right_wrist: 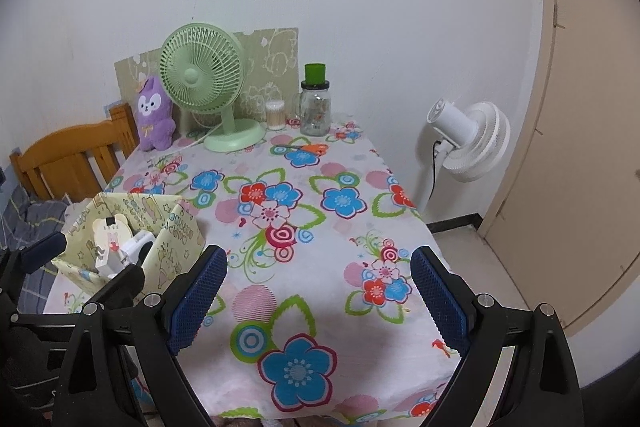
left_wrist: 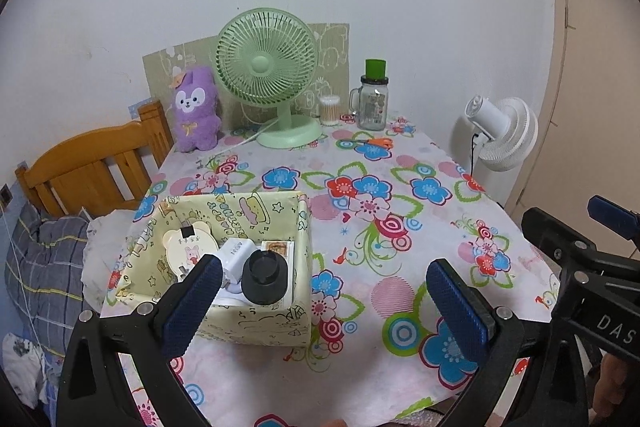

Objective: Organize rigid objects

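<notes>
2 claws hang over a table [right_wrist: 320, 163] spread with a flowered cloth, both released and holding nothing. Ahead of the left gripper [left_wrist: 320, 291], just past its left finger, sits the yellow paper box [left_wrist: 256, 323], already holding a black cylinder [left_wrist: 265, 277], a white charger [left_wrist: 236, 255] and a cream bear-shaped piece [left_wrist: 188, 243]. Bare cloth lies between the right gripper [right_wrist: 320, 291] fingers. Far ahead, against the wall, stand a green fan [left_wrist: 267, 67], a purple plush [left_wrist: 196, 111], a glass jar [left_wrist: 374, 103] and orange scissors [left_wrist: 374, 142]. Beyond the table's right edge stands a white fan [right_wrist: 468, 139].
</notes>
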### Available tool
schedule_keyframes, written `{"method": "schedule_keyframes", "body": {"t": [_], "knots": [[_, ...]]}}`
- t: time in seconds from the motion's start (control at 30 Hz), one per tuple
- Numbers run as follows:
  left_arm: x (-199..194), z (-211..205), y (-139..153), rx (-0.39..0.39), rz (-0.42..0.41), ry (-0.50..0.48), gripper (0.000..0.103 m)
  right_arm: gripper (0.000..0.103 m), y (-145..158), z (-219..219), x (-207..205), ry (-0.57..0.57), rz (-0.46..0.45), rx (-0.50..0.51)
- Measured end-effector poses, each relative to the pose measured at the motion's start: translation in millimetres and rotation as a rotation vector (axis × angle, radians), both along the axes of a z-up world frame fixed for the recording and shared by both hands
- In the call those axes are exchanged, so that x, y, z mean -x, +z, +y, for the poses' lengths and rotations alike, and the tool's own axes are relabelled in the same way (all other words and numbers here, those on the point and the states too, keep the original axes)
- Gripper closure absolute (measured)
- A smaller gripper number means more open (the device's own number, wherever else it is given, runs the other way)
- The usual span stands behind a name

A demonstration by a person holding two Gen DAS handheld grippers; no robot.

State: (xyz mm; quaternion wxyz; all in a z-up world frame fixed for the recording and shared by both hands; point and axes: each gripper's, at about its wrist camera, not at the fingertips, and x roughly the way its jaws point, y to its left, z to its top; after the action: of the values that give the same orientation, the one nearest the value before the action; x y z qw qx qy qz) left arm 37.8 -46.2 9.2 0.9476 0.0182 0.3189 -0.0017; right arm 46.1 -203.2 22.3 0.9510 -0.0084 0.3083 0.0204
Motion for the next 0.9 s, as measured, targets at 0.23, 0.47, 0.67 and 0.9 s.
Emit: {"method": "schedule_keyframes", "body": {"t": [0.23, 0.47, 0.67, 0.9], "knots": [[8, -1, 5, 0.005, -0.031, -0.004, 0.0, 0.008, 5, -10, 10, -0.014, -0.028, -0.013], [15, 1, 9, 0.027, -0.053, 0.018, 0.0, 0.008, 5, -17, 17, -0.019, -0.037, -0.021], [23, -2, 14, 0.031, -0.082, 0.01, 0.0, 0.008, 9, -17, 22, 0.001, -0.058, -0.022], [26, -3, 18, 0.031, -0.085, 0.014, 0.0, 0.008, 12, -16, 28, 0.001, -0.076, -0.019]]}}
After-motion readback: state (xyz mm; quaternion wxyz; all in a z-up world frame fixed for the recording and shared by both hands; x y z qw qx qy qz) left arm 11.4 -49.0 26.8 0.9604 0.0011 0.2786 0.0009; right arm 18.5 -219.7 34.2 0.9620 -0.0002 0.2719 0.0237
